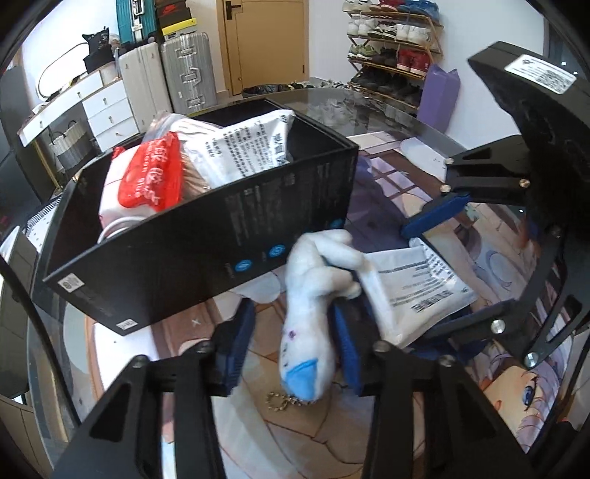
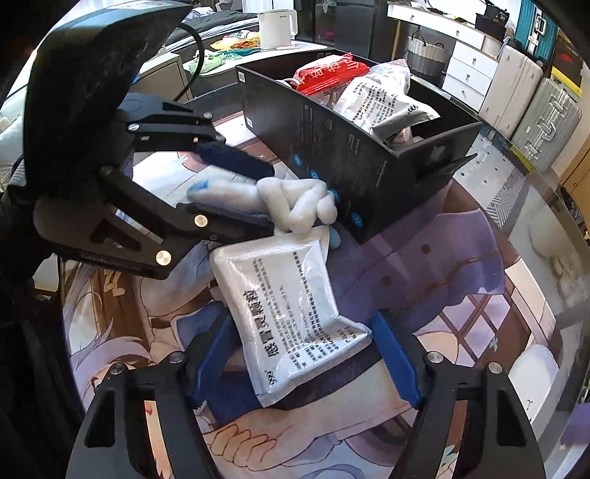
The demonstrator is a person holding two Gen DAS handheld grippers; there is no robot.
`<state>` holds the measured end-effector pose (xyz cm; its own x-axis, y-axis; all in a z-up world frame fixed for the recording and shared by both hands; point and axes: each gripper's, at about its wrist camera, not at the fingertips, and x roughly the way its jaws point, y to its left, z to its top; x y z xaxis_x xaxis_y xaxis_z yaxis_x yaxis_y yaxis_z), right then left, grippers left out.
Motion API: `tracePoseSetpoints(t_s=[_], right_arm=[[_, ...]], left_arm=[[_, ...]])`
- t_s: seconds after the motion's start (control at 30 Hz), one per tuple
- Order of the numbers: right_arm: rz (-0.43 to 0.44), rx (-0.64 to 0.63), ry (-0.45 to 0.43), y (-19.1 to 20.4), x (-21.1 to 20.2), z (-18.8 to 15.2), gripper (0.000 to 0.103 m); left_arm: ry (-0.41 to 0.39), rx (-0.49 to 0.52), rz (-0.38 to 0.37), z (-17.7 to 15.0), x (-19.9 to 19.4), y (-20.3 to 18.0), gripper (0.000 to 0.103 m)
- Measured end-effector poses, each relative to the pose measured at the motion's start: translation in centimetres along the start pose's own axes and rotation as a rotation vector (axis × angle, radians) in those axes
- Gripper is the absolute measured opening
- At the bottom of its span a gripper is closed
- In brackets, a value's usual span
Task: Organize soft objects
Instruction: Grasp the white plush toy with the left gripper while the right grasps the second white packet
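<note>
A white plush toy (image 1: 309, 320) with a blue end lies between the fingers of my left gripper (image 1: 295, 309), just in front of the black box (image 1: 206, 235). It leans on the right pad (image 1: 346, 346), and a gap shows at the left pad (image 1: 239, 350). The box holds a red pack (image 1: 151, 177) and a white printed pouch (image 1: 243, 147). My right gripper (image 2: 303, 315) straddles a white sachet pack (image 2: 291, 313) that lies flat on the mat. Its blue pads (image 2: 214, 353) stand close at either side without squeezing it. The left gripper (image 2: 271, 197) and the plush toy (image 2: 295, 202) also appear in the right wrist view.
A printed anime mat (image 2: 461, 265) covers the glass table (image 1: 368, 110). A white kettle (image 2: 276, 27) stands beyond the box. Suitcases (image 1: 184, 70), white drawers (image 1: 107, 110) and a shoe rack (image 1: 394, 48) line the walls. A small chain (image 1: 280, 399) hangs from the plush.
</note>
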<state>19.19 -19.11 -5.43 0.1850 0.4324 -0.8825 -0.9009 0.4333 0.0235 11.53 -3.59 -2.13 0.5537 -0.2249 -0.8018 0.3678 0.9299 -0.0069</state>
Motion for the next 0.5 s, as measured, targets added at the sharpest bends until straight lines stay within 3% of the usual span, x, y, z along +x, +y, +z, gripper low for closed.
tracePoseSetpoints(t_s=[0.1, 0.2, 0.37, 0.5], right_arm=[[0.002, -0.007, -0.006, 0.2, 0.3, 0.6, 0.077], [0.010, -0.014, -0.013, 0.8, 0.5, 0.8, 0.076], [0.017, -0.018, -0.037, 1.1, 0.2, 1.1, 0.048], [0.005, -0.003, -0.048, 1.1, 0.1, 1.1, 0.042]], left_arm=[[0.001, 0.023, -0.011, 0.0, -0.1, -0.5, 0.023], [0.000, 0.028, -0.016, 0.0, -0.1, -0.7, 0.020], [-0.001, 0.015, -0.014, -0.1, -0.4, -0.6, 0.020], [-0.011, -0.004, -0.005, -0.7, -0.8, -0.4, 0.020]])
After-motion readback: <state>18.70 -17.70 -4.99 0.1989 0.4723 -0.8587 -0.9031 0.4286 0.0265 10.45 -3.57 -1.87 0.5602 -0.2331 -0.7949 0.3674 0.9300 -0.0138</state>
